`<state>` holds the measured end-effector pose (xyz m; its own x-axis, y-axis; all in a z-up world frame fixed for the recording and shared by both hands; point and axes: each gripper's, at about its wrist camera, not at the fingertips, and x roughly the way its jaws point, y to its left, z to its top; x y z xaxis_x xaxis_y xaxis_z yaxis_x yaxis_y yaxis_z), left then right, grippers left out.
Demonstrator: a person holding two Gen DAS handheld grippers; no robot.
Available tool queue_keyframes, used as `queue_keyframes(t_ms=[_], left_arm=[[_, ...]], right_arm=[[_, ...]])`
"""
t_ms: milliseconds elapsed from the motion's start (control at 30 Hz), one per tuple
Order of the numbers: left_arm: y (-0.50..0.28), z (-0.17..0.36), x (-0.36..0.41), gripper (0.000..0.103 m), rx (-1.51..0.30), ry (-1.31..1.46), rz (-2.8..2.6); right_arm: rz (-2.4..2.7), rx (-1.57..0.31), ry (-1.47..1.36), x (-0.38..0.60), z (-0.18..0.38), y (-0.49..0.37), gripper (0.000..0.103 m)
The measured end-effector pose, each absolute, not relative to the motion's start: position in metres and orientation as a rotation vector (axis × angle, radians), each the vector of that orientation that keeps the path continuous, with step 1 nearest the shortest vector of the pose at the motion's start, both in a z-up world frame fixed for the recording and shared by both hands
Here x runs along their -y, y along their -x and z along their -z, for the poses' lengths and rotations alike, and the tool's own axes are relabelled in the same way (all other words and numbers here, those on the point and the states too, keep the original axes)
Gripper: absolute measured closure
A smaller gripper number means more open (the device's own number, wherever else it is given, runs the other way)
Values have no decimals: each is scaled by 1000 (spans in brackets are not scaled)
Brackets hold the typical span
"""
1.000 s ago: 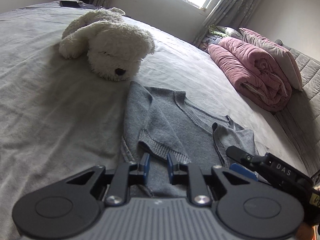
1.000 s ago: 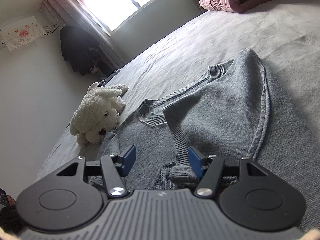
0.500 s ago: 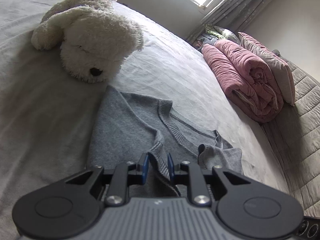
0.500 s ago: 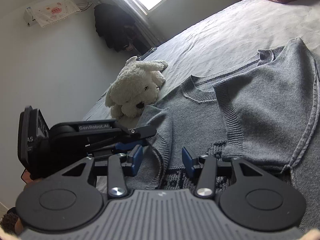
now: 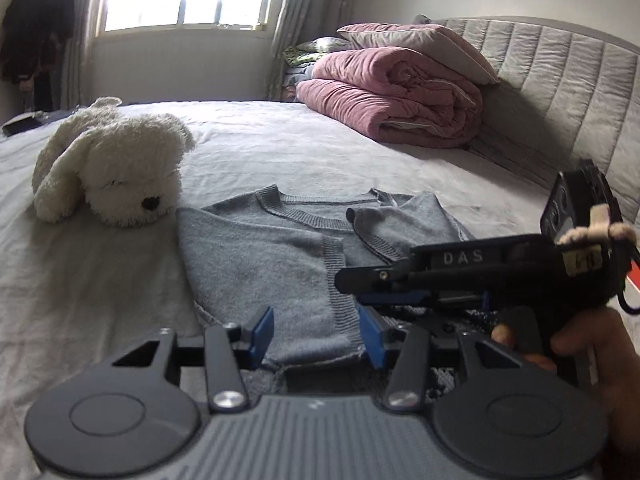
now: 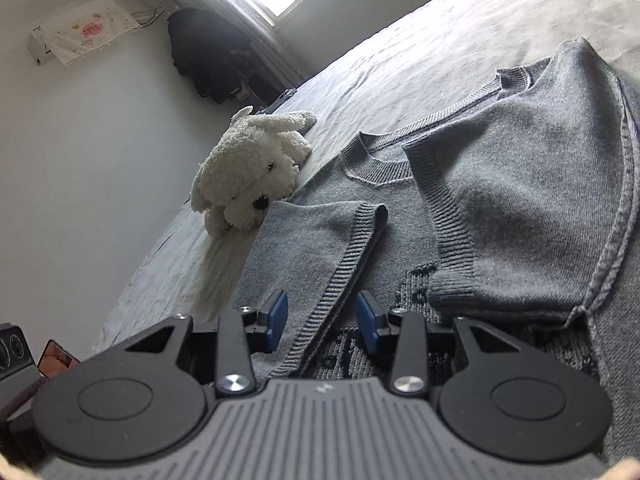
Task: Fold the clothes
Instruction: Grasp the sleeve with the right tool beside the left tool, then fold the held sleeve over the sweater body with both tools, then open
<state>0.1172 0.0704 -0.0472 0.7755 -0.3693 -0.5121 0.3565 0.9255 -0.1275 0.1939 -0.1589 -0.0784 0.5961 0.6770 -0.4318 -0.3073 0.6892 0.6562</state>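
Two sleeves of the grey sweater (image 5: 280, 256), which lies mid-frame on the bed (image 5: 100, 280) beside a plush dog (image 5: 108, 168), are already laid across its chest. The left gripper (image 5: 316, 332) is opening, half wide, with the sleeve's lower end (image 5: 312, 344) loose between its pads, while the right gripper (image 6: 322, 320) is closing, still apart, astride a ribbed cuff (image 6: 340, 276). A good fold likely needs the cuff pinched squarely and laid flat before letting go; no containers appear, only a pink quilt (image 5: 392, 96) at upper right.
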Motion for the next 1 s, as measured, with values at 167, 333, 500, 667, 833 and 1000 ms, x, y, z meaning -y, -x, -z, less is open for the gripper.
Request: queue_keyframes(t_ms=[167, 333, 500, 667, 833, 1000], left_arm=[[-105, 66, -61, 53, -554, -110, 490], [-108, 70, -41, 55, -547, -242, 487], [-106, 69, -36, 84, -519, -281, 434], [-102, 68, -28, 99, -478, -328, 407], [-97, 57, -30, 99, -410, -301, 399], [-98, 48, -32, 99, -365, -252, 405]], right_arm=[[-604, -710, -577, 161, 82, -194, 71], [-553, -696, -536, 153, 80, -191, 74], [-471, -713, -523, 144, 75, -198, 75], [-383, -689, -434, 121, 69, -221, 76], [-319, -686, -381, 112, 63, -229, 99], [-325, -652, -292, 113, 42, -226, 99]])
